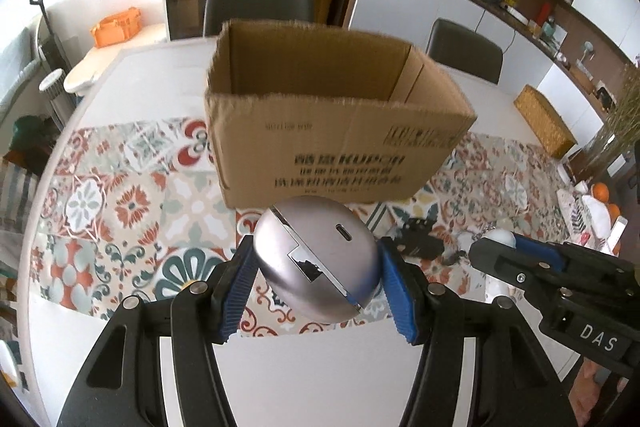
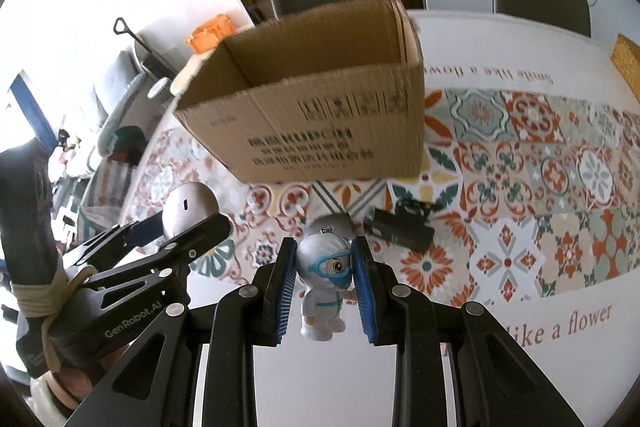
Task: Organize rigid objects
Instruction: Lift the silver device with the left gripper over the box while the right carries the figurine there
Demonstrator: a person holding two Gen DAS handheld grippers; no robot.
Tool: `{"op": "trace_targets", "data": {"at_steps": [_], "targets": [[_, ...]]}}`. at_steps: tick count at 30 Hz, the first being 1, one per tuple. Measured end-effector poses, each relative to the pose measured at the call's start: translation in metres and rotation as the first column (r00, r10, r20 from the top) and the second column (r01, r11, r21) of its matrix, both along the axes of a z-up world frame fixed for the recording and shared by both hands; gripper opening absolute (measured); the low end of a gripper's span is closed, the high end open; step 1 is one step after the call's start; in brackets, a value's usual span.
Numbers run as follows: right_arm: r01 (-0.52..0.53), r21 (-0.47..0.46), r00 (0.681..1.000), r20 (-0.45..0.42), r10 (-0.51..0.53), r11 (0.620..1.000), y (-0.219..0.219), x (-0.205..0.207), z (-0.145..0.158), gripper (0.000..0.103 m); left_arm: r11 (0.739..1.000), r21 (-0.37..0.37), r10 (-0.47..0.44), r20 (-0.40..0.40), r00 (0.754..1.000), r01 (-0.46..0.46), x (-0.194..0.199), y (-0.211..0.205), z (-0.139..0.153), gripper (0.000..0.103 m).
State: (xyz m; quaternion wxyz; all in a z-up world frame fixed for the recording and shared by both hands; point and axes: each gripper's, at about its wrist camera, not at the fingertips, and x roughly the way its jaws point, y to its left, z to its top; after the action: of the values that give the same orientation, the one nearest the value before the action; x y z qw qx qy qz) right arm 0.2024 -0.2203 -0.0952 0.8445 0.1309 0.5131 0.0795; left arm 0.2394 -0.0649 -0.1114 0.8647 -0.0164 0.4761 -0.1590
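An open cardboard box [image 1: 328, 115] stands on the patterned tablecloth, also in the right wrist view [image 2: 320, 115]. My left gripper [image 1: 316, 263] is shut on a silver egg-shaped case [image 1: 316, 259] with a slot on top, held above the cloth in front of the box; it also shows in the right wrist view [image 2: 190, 205]. My right gripper [image 2: 325, 267] is shut on a small white figurine with blue goggles [image 2: 326, 275], gripped at the head, its body hanging down. The right gripper shows at the right of the left wrist view [image 1: 504, 247].
A black clip-like object [image 2: 400, 227] lies on the cloth right of the figurine, also in the left wrist view [image 1: 416, 239]. A woven box [image 1: 546, 121] sits far right. Two grey chairs [image 1: 260, 3] stand behind the table. Oranges [image 1: 600, 193] lie at the right edge.
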Motion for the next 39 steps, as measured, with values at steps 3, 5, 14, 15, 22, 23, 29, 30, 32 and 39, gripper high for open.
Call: {"op": "trace_targets", "data": {"at_steps": [3, 5, 14, 15, 22, 23, 29, 30, 32, 39], "targets": [[-0.002, -0.004, 0.999, 0.033, 0.002, 1.0, 0.001, 0.001, 0.011, 0.028, 1.0, -0.014, 0.006, 0.031, 1.0, -0.006, 0.0, 0.002, 0.014, 0.059], [-0.005, -0.004, 0.998, 0.058, 0.006, 1.0, 0.001, 0.001, 0.02, 0.028, 1.0, -0.026, 0.008, 0.054, 0.999, -0.007, 0.0, 0.002, 0.024, 0.059], [-0.01, -0.001, 0.987, 0.162, 0.01, 1.0, 0.003, 0.007, 0.056, 0.028, 0.999, -0.05, 0.018, 0.115, 0.993, -0.012, 0.009, 0.005, 0.056, 0.059], [-0.01, -0.001, 0.985, 0.173, 0.01, 1.0, 0.003, 0.008, 0.06, 0.028, 0.999, -0.048, 0.018, 0.12, 0.993, -0.012, 0.01, 0.006, 0.059, 0.059], [-0.01, -0.002, 0.972, 0.233, 0.01, 1.0, 0.005, 0.019, 0.08, 0.028, 0.999, -0.04, 0.023, 0.166, 0.986, -0.016, 0.022, 0.005, 0.082, 0.059], [-0.008, -0.001, 0.971, 0.24, 0.008, 1.0, 0.005, 0.021, 0.083, 0.028, 0.999, -0.039, 0.02, 0.173, 0.985, -0.014, 0.024, 0.004, 0.085, 0.059], [-0.004, -0.008, 0.958, 0.286, 0.006, 1.0, 0.004, 0.035, 0.099, 0.028, 1.0, -0.022, 0.012, 0.215, 0.977, -0.007, 0.037, 0.0, 0.104, 0.059], [-0.003, -0.011, 0.956, 0.293, 0.006, 1.0, 0.004, 0.037, 0.101, 0.028, 1.0, -0.021, 0.012, 0.223, 0.975, -0.007, 0.04, -0.001, 0.108, 0.059], [-0.003, -0.012, 0.952, 0.305, 0.007, 1.0, 0.003, 0.042, 0.106, 0.028, 1.0, -0.022, 0.009, 0.231, 0.973, -0.004, 0.046, -0.002, 0.113, 0.059], [-0.005, -0.017, 0.945, 0.326, 0.01, 1.0, 0.0, 0.068, 0.117, 0.028, 1.0, -0.028, 0.005, 0.219, 0.976, 0.001, 0.069, -0.007, 0.121, 0.059]]}}
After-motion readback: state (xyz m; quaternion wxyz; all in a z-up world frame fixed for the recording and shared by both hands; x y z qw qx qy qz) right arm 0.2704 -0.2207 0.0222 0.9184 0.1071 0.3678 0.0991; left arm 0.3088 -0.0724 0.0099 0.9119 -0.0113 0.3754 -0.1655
